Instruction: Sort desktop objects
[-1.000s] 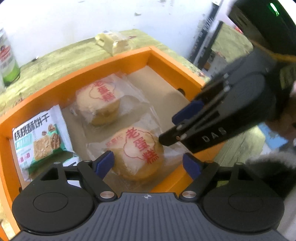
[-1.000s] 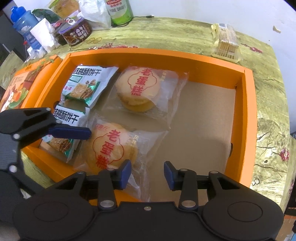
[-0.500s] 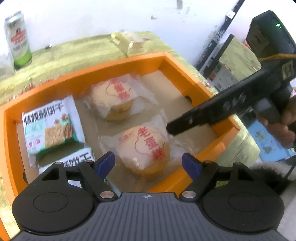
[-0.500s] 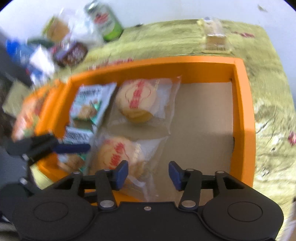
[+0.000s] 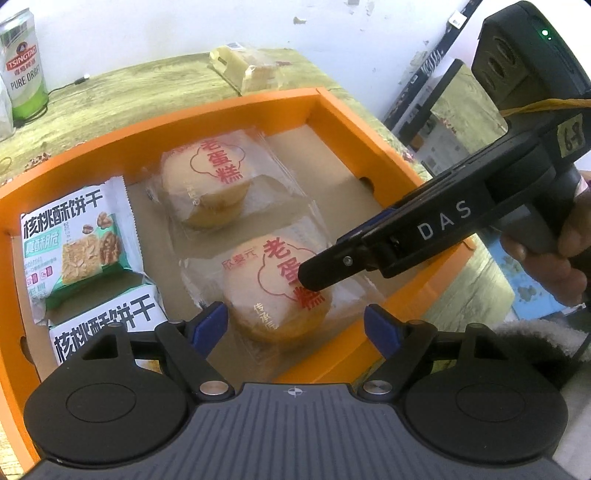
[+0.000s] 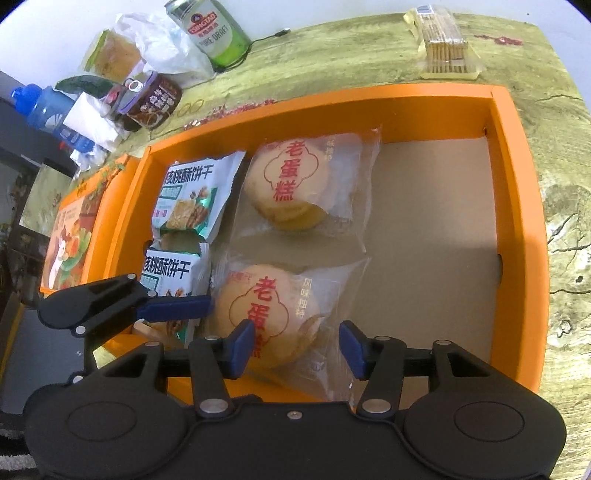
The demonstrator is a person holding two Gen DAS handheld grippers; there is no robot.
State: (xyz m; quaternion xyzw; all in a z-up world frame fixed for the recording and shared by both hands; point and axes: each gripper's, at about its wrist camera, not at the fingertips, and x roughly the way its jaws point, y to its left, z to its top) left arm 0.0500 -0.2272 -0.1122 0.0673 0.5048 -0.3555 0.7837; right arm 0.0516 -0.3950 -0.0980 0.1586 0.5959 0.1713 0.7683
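My right gripper hangs over the near edge of the orange cardboard tray, its blue pads parted and clear of everything. The jaws are opening, and between them lies the nearer round egg cake in its clear plastic wrapper, flat on the tray floor and held by nothing. My left gripper frames the same cake from the other side, its pads spread wide and also empty.

Beyond it, a second wrapped egg cake lies towards the far wall, and two white-and-green walnut biscuit packets sit stacked along the tray's left side. The right half of the tray is bare brown card. Out on the mottled green surface, just past the far wall, waits a clear pack of pale wafers, with a green beer can further left among other clutter.

I judge the wafers to be the likely next item to fetch. The risks I see: both grippers crowd one spot, so lifting away carelessly could knock them together. A pad could also snag the loose, crinkly wrapper edge and drag the cake out of place or over the low near wall. Pinching the soft cake itself would squash it.
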